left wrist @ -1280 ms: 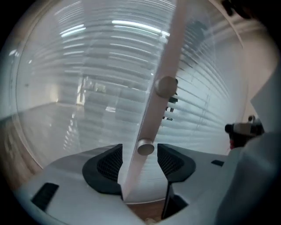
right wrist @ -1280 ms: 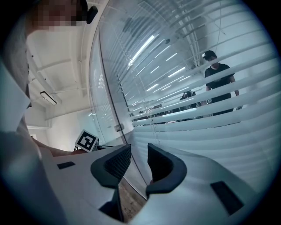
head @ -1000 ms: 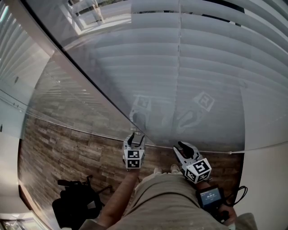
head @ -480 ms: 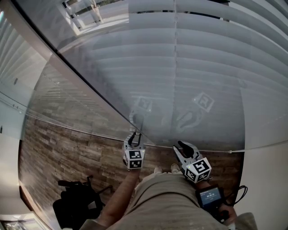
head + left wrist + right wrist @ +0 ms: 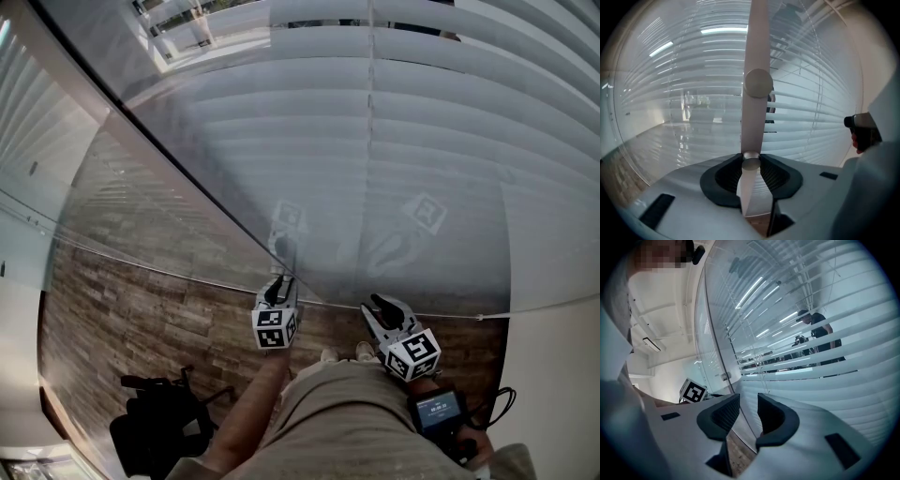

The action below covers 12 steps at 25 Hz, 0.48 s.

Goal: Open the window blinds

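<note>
Left gripper (image 5: 279, 289) just closed on blind wand (image 5: 756, 47), rolled slightly

One left gripper (image 5: 280, 284), one right gripper (image 5: 378, 307), one wand (image 5: 754, 56), one window blind (image 5: 422, 141)

The left tongs (image 5: 281, 284) and right tongs (image 5: 379, 306) have pale grey shells and black ribbed pads. Each carries a white cube (image 5: 273, 328) with black square markers. The right one also bears a small black screen unit (image 5: 437, 410) with a black cable (image 5: 494, 401). The person wears beige clothing (image 5: 347, 412) and pale shoes (image 5: 364, 352).
</note>
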### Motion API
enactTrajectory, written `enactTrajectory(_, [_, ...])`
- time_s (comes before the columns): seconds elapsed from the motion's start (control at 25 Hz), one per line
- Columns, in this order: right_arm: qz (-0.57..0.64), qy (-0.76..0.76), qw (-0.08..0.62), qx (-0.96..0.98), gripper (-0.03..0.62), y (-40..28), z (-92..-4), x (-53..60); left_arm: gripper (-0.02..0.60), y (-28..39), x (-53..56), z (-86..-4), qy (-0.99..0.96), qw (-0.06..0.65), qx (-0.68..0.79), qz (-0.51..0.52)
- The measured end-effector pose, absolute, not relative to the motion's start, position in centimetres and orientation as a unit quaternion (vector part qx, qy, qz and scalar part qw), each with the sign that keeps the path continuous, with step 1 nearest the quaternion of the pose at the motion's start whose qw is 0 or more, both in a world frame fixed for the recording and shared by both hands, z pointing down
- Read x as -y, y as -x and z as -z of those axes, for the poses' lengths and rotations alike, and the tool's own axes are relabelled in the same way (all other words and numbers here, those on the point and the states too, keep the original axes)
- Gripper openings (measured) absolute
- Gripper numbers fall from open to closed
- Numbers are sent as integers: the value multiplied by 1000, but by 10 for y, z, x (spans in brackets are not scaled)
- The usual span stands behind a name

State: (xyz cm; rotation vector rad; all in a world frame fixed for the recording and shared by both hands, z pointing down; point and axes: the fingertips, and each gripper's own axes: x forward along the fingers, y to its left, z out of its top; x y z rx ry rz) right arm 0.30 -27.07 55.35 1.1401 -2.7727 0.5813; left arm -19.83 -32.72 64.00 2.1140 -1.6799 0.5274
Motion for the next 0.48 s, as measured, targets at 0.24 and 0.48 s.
enactTrajectory(0.24, [-189, -372, 43, 908, 124, -2, -552, 271, 135, 200, 327, -641, -753, 250, 592, -143])
enactTrajectory(0.48, [-189, -372, 44, 908, 124, -2, -552, 270, 135, 201, 328, -642, -752, 290, 581, -109])
